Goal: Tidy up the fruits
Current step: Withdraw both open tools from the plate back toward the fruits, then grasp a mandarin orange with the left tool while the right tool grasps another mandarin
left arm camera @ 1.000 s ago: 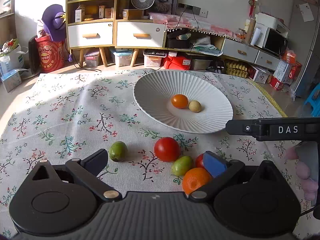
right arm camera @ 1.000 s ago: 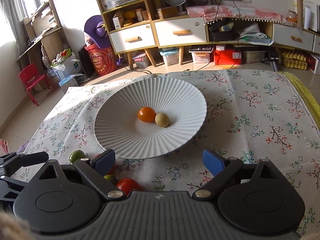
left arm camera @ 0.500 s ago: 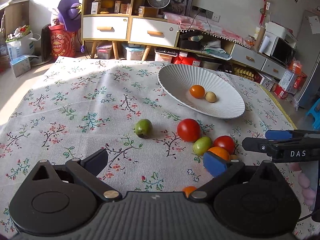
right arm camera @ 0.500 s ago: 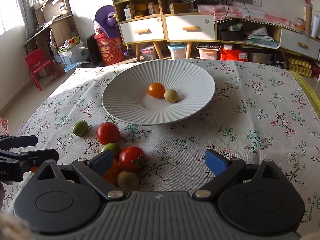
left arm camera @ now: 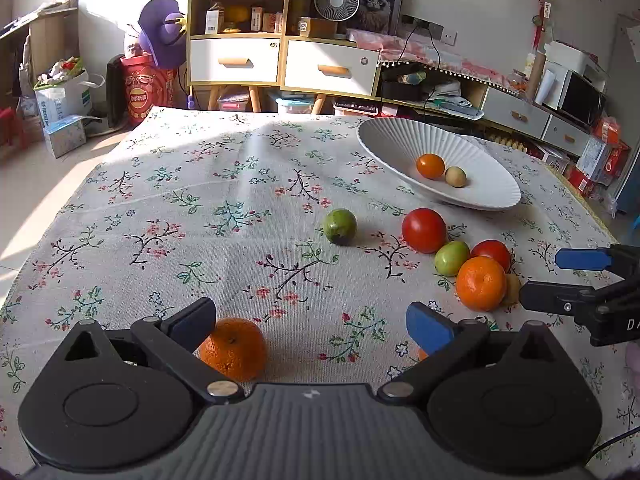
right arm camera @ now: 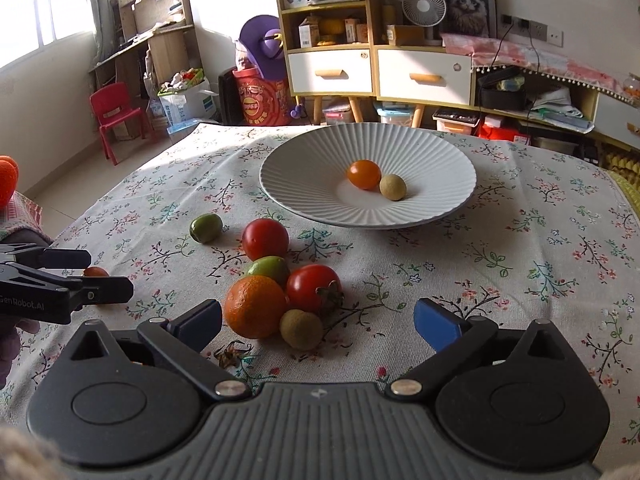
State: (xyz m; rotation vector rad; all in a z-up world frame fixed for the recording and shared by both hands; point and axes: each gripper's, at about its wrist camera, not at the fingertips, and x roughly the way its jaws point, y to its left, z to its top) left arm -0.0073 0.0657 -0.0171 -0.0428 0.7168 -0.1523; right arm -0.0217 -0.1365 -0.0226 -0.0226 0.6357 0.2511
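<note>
A white ribbed plate point(right arm camera: 304, 152) point(left arm camera: 384, 136) holds an orange tomato point(right arm camera: 364, 175) and a longan point(right arm camera: 393, 187). In front of it on the cloth lie two red tomatoes point(right arm camera: 265, 239) point(right arm camera: 314, 288), a green fruit point(right arm camera: 268, 270), an orange point(right arm camera: 256, 306), a longan point(right arm camera: 301, 328) and a lone green fruit point(right arm camera: 206, 228). My right gripper point(right arm camera: 318, 322) is opening; the orange and longan lie between its fingers, untouched. My left gripper point(left arm camera: 310, 322) is open, with a second orange point(left arm camera: 232, 354) beside its left finger.
The floral tablecloth point(left arm camera: 160, 216) covers the table. Its left and far edges drop to the floor. Each gripper shows in the other's view, the right gripper point(left arm camera: 556, 280) beside the fruit cluster and the left gripper point(right arm camera: 100, 274) at the left. Shelves and drawers point(right arm camera: 332, 72) stand behind.
Both grippers drew back from the plate and sank. The fruit cluster came between the right fingers, which spread wider. The left view swung left, and an orange appeared by its left finger.
</note>
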